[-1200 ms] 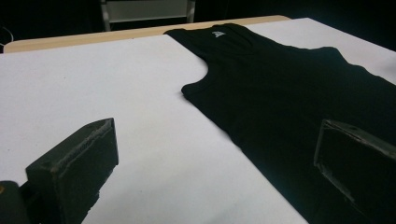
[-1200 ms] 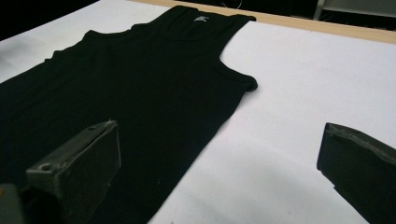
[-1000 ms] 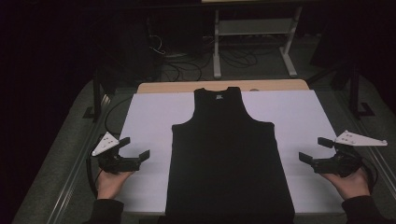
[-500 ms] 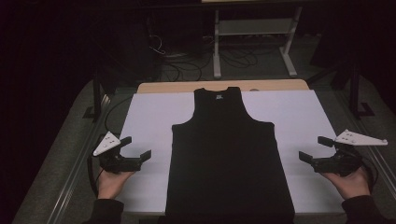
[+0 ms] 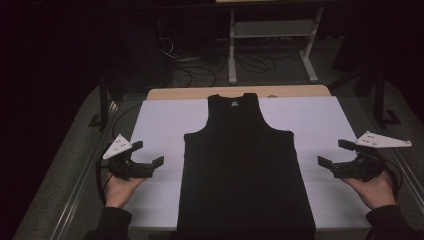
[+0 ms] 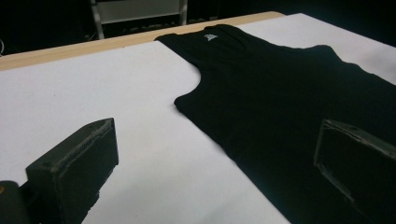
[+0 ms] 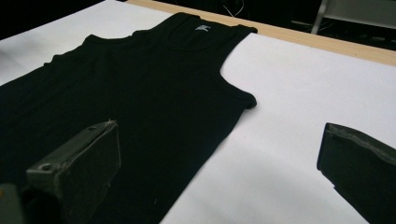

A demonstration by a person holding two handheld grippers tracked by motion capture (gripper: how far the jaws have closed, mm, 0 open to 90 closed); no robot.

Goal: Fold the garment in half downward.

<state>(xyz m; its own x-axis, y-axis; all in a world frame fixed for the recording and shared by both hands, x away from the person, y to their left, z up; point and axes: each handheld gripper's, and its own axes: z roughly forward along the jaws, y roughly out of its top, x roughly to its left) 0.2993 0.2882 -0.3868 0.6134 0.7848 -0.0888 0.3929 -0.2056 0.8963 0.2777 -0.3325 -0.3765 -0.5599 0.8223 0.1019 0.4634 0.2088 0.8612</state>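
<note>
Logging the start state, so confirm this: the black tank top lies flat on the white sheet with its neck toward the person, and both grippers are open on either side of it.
One detail is wrong. The black tank top lies flat on the white sheet with its neck away from the person; its hem is nearest them, as the high view shows. The left gripper and right gripper are open on either side.

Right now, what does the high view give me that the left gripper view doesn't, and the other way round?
High view alone: both hands with the left gripper and right gripper, jaws open, set apart from the tank top on either side; also the whole garment down to its hem, and the floor with a metal stand behind the table.

Left gripper view alone: a close look along its own open jaws at the tank top's near armhole edge.

Shared: the black tank top lying flat on the white sheet, neck label at the far end, and the table's wooden edge.
</note>
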